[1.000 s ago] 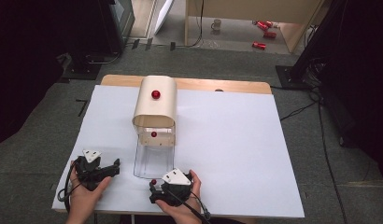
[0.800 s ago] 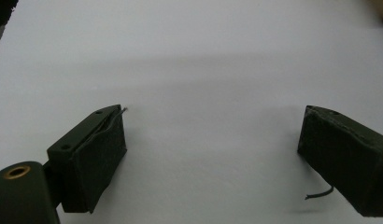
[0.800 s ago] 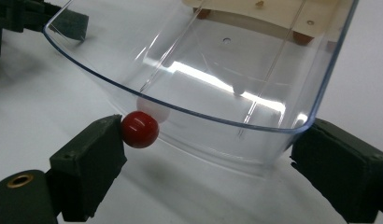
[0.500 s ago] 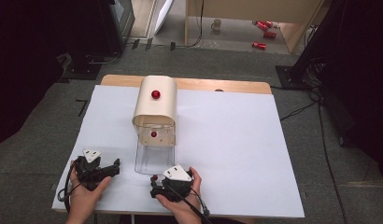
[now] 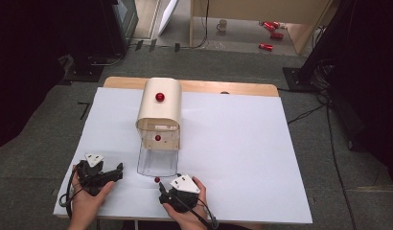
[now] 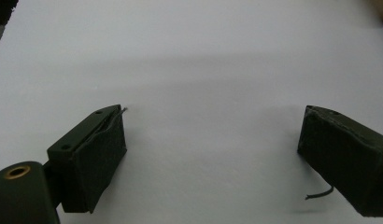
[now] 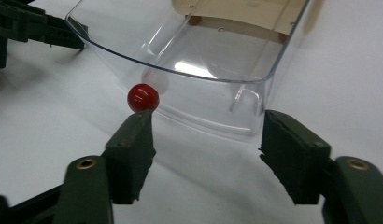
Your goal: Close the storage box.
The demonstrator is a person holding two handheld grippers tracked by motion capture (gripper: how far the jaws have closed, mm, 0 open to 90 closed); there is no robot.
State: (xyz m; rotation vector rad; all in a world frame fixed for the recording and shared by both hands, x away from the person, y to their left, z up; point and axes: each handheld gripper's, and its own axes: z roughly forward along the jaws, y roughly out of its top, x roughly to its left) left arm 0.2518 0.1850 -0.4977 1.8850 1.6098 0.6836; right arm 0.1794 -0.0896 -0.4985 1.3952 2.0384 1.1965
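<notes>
A beige arched box (image 5: 158, 108) with a red knob on top stands at the table's middle back. A clear plastic drawer (image 5: 157, 162) (image 7: 213, 79) sticks out of its front toward me. The drawer's small red knob (image 5: 157, 179) (image 7: 143, 97) sits at its front wall. My right gripper (image 5: 164, 189) (image 7: 206, 154) points at that wall, and its jaws have just been closing. The knob lies just past the left jaw's tip, not between the pads, and nothing is gripped. My left gripper (image 5: 119, 170) (image 6: 210, 149) rests open on the white table, left of the drawer.
A white sheet (image 5: 242, 158) covers the table, with a wooden strip along its far edge (image 5: 233, 87). Bare sheet lies to the right of the box. Grey floor, cables and dark equipment surround the table.
The right hand has shifted only slightly at the drawer's front, and the red knob now shows just ahead of it. The left gripper, box and drawer have stayed put.
</notes>
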